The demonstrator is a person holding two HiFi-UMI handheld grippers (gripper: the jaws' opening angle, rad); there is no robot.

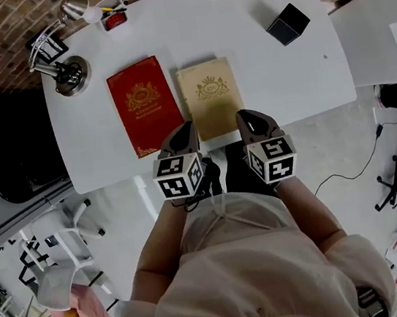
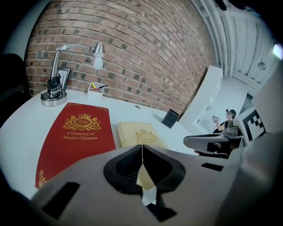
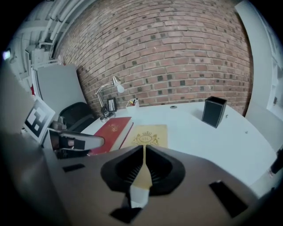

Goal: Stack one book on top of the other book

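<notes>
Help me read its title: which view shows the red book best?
Left gripper view: the red book lies close, title legible. Head view shows its cover, text too small; right gripper view shows it oblique, partly hidden.

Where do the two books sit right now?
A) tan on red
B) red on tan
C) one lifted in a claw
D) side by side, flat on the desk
D: the red book and the tan book lie flat beside each other on the desk, neither stacked.
</notes>
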